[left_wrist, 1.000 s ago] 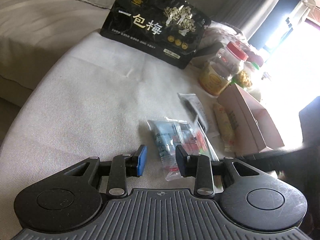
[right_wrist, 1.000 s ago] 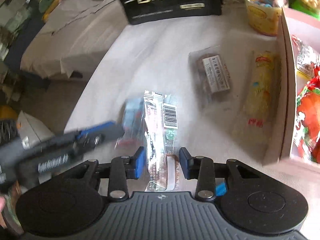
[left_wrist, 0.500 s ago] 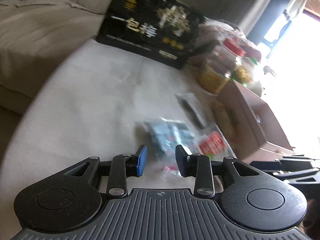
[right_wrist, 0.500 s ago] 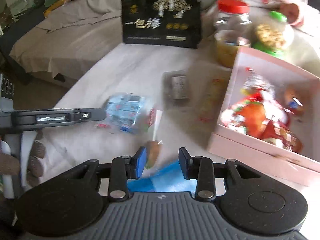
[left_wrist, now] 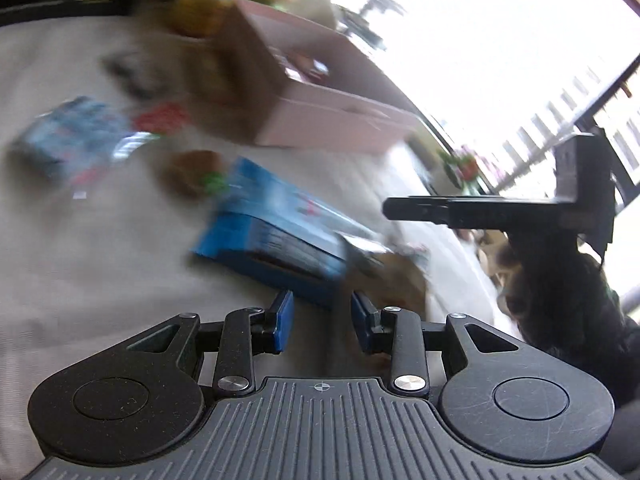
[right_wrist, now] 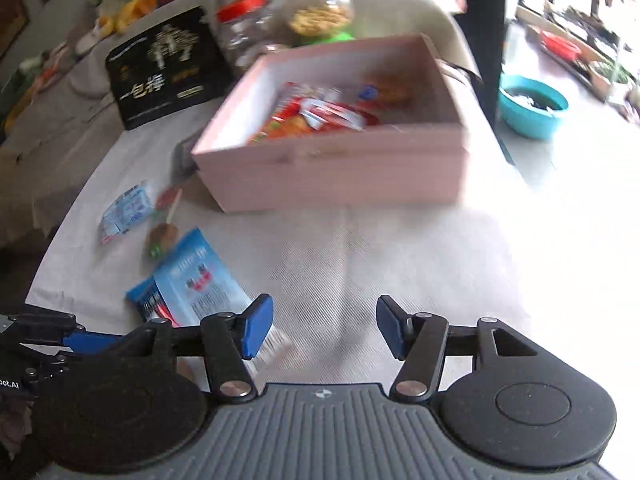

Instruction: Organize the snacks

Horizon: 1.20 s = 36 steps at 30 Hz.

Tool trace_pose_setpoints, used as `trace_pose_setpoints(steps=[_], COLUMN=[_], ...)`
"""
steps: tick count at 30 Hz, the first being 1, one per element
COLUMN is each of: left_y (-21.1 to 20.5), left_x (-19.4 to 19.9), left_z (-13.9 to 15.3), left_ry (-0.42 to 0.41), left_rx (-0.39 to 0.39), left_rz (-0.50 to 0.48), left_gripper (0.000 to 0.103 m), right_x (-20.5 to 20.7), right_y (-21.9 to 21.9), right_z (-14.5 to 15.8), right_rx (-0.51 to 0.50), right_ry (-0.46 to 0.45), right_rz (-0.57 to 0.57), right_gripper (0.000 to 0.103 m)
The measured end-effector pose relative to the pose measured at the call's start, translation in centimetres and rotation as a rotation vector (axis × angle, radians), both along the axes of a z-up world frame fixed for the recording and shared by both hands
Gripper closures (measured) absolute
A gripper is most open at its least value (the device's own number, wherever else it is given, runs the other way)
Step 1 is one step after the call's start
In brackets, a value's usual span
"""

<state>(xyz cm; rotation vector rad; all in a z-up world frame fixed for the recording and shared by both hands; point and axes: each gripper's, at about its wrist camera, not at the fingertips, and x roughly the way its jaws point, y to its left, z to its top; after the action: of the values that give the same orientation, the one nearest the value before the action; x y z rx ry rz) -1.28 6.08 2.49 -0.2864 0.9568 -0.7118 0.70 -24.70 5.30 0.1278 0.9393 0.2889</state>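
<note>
Since a second ago the right gripper (right_wrist: 324, 326) has swung from the small packets to bare white cloth (right_wrist: 360, 248), jaws opening and empty. The left gripper (left_wrist: 322, 316) stands narrowly parted, holding nothing, just before the blue packet (left_wrist: 276, 228). The pink box (right_wrist: 332, 172) holds red snack packs (right_wrist: 316, 118); jars stand behind it.

Snack packets (right_wrist: 188, 280) lie on the cloth (right_wrist: 360, 248) left of the box (right_wrist: 332, 164), jars (right_wrist: 248, 28) behind it.
</note>
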Motion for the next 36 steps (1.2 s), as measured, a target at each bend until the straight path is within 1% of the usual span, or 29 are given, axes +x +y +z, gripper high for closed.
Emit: trace_pose_setpoints(steps=[2,4,6,8,10,13,15,17,18,20,21,22,24,26,27,29,30,32,34,35,36], left_y=[-0.8,-1.5,-1.9,-2.2,-2.1,-1.5,-0.1,1.7,2.7,4.4,5.1,5.8,7.1,8.5,9.0,9.7,9.6,9.2,8.9,9.2,9.6], left_x=[-0.5,-1.0,-1.2,-1.3,-1.4,-1.1,-0.5,0.5,1.1,2.0,2.6,3.2,5.2,7.3,8.3,9.4,9.6,9.4,8.1,7.4,6.7], left_z=[0.3,0.5,0.5,0.4,0.6,1.0,1.0,1.1,1.3,1.8,2.0,2.1,2.0,1.8,1.7,1.4,1.5,1.5,1.7,1.6,1.4], left_ry=[-0.03,-0.058,-0.058,-0.053,-0.057,-0.06,-0.06,-0.067,-0.088,-0.158,-0.197,-0.221,-0.23,-0.196,-0.178,-0.169,-0.173,-0.177,-0.177,-0.167,-0.149], left_rx=[0.025,0.065,0.087,0.093,0.101,0.093,0.077,0.076,0.085,0.117,0.131,0.136,0.14,0.136,0.13,0.129,0.136,0.141,0.147,0.149,0.144], left_rz=[-0.031,-0.042,-0.041,-0.036,-0.03,0.014,0.074,0.186,0.256,0.413,0.471,0.506,0.557,0.598,0.615,0.618,0.605,0.564,0.535,0.531,0.533], left_gripper=[0.067,0.067,0.067,0.067,0.067,0.067,0.067,0.067,0.067,0.067,0.067,0.067,0.067,0.067,0.067,0.067,0.067,0.067,0.067,0.067,0.067], right_x=[-1.5,-3.1,-4.5,-5.2,-5.3,-5.2,-5.0,-4.8,-4.7,-4.5,-4.5,-4.3,-3.8,-3.2,-2.6,-1.1,0.0,1.6,2.7,3.3,3.8], right_y=[-1.0,-1.6,-1.5,-1.2,-0.6,0.1,0.8,1.4,1.7,2.6,3.3,3.8,5.1,6.4,7.4,9.6,11.1,14.2,17.1,18.4,19.3], right_z=[-0.2,0.0,0.3,0.6,0.8,0.6,0.4,0.2,0.2,0.1,0.1,0.1,0.5,1.2,1.6,2.1,2.2,2.4,3.1,3.4,3.7], right_rx=[0.018,0.055,0.077,0.062,0.029,-0.026,-0.077,-0.116,-0.129,-0.154,-0.166,-0.17,-0.138,-0.084,-0.052,-0.022,-0.032,-0.096,-0.173,-0.187,-0.18], right_ry=[-0.008,-0.021,-0.045,-0.075,-0.104,-0.137,-0.164,-0.198,-0.215,-0.247,-0.258,-0.263,-0.258,-0.254,-0.252,-0.235,-0.226,-0.236,-0.251,-0.255,-0.25], right_rz=[-0.021,-0.02,-0.002,0.014,0.018,0.019,0.012,0.002,0.0,0.014,0.027,0.042,0.094,0.158,0.192,0.245,0.262,0.279,0.292,0.315,0.34], right_gripper=[0.045,0.038,0.037,0.036,0.031,0.029,0.029,0.028,0.026,0.023,0.023,0.023,0.023,0.023,0.021,0.019,0.019,0.019,0.021,0.023,0.034])
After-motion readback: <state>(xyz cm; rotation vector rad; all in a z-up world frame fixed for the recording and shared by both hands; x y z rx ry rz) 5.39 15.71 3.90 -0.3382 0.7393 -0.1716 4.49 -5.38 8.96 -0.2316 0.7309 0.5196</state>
